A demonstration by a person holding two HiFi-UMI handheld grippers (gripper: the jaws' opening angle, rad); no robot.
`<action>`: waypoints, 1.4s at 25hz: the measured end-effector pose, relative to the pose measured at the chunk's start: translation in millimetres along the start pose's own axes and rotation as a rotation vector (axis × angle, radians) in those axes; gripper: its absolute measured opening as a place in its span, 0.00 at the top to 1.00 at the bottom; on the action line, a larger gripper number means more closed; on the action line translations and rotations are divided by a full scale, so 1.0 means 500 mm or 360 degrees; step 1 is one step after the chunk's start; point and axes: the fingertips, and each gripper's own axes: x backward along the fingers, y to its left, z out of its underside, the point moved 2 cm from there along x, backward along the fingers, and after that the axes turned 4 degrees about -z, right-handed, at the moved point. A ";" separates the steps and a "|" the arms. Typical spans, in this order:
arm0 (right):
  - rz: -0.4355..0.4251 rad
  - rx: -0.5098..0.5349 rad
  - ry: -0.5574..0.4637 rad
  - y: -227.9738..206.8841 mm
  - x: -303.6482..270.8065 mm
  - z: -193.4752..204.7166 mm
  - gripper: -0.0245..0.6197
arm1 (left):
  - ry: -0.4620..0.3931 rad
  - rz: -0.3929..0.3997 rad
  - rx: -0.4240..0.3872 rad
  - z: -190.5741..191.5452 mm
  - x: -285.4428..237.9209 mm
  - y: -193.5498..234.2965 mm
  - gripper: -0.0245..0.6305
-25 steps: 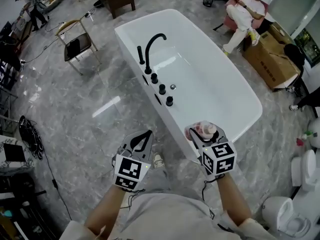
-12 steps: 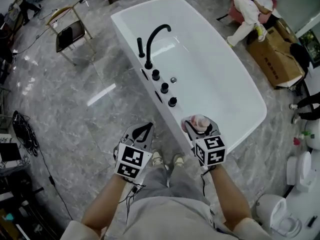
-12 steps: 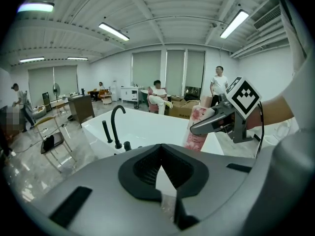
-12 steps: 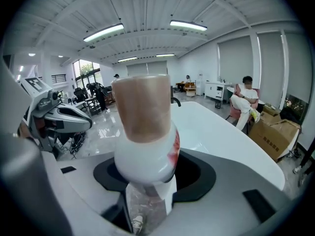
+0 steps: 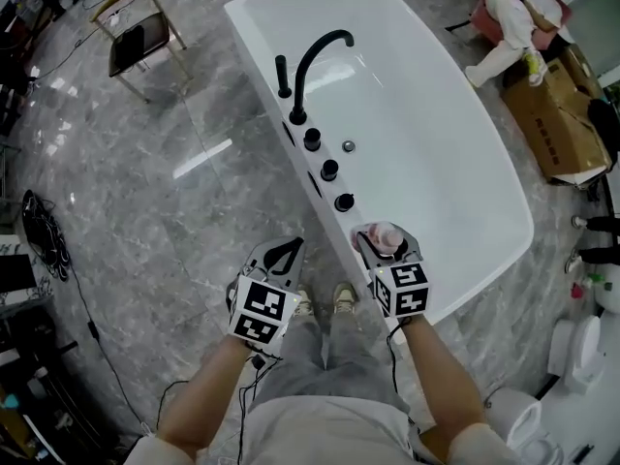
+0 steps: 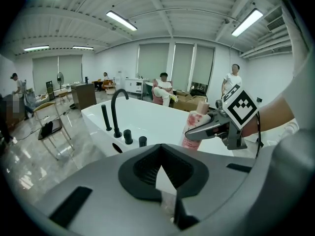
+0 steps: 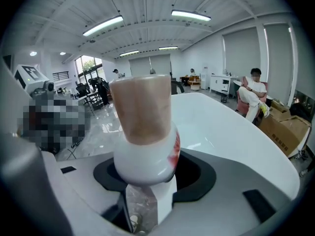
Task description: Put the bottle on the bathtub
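A white bottle (image 5: 387, 239) with a pinkish cap and pink print stands upright between the jaws of my right gripper (image 5: 386, 244), which is shut on it. The right gripper view shows the bottle (image 7: 145, 132) close up, filling the jaws. It hovers at the near rim of the white bathtub (image 5: 455, 114), just in front of the row of black knobs (image 5: 329, 170). My left gripper (image 5: 279, 257) hangs over the marble floor to the left of the tub, shut and empty. From the left gripper view the bottle (image 6: 194, 128) appears held over the tub's rim (image 6: 147, 117).
A black arched faucet (image 5: 315, 66) and handshower stand on the tub's left rim. A chair (image 5: 136, 42) sits at the upper left, cardboard boxes (image 5: 557, 124) and a seated person (image 5: 518, 17) at the upper right. Cables (image 5: 44, 235) lie on the floor at left.
The view has shifted forward over the tub. Both grippers keep their places relative to me, and the bottle has come nearer to the tub's near rim.
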 end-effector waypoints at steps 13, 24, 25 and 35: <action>-0.0050 0.0023 -0.0002 -0.076 -0.128 0.099 0.58 | 0.0148 0.0004 0.0110 0.113 -0.134 -0.033 0.93; -0.0101 0.0171 -0.0016 -0.068 -0.152 0.145 0.57 | 0.0201 0.0003 0.0122 0.134 -0.157 -0.059 0.93; -0.0099 0.0168 -0.0013 -0.067 -0.154 0.145 0.57 | 0.0205 0.0002 0.0121 0.134 -0.156 -0.062 0.93; -0.0135 0.0032 0.0051 -0.050 -0.143 0.123 0.42 | 0.0170 -0.0008 0.0097 0.088 -0.114 -0.081 0.93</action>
